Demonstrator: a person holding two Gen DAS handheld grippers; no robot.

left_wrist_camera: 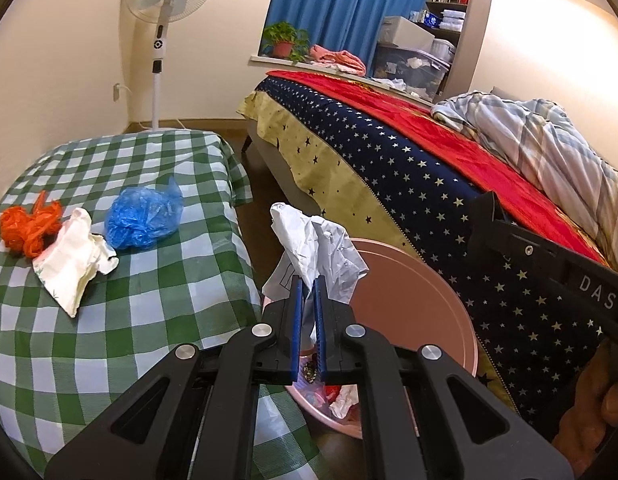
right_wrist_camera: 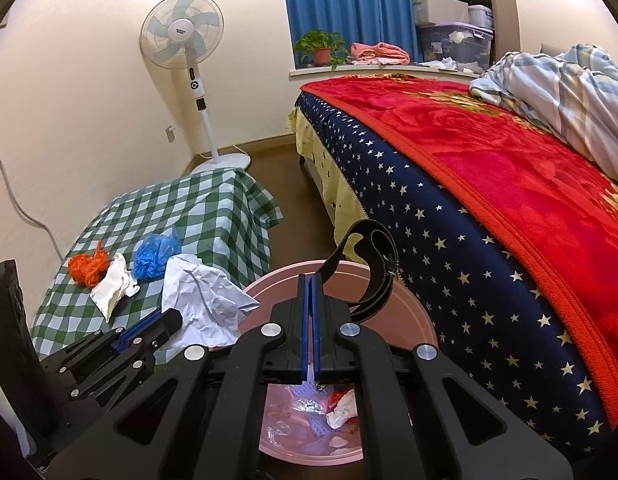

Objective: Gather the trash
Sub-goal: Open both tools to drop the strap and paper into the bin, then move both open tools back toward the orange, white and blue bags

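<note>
Now the left gripper (left_wrist_camera: 307, 280) clamps its jaws on crumpled white paper (left_wrist_camera: 321, 248) above the pink bin (left_wrist_camera: 449, 312); the right gripper (right_wrist_camera: 310, 278) holds its jaws closed, empty.

The right gripper (right_wrist_camera: 309, 280) hangs over the pink bin (right_wrist_camera: 421, 320) with its blue-padded jaws closed together and nothing between them; wrappers and crumpled scraps (right_wrist_camera: 341, 408) lie in the bin's bottom, and a black strap (right_wrist_camera: 379, 264) loops just beyond the fingertips. To the left, the left gripper (right_wrist_camera: 165, 322) pinches a crumpled white paper (right_wrist_camera: 205, 300) at the bin's near-left rim. Behind it, on the green checked cloth (right_wrist_camera: 213, 216), lie an orange plastic wad (right_wrist_camera: 87, 266), a white wrapper (right_wrist_camera: 113, 288) and a blue plastic bag (right_wrist_camera: 155, 254), close together.
</note>
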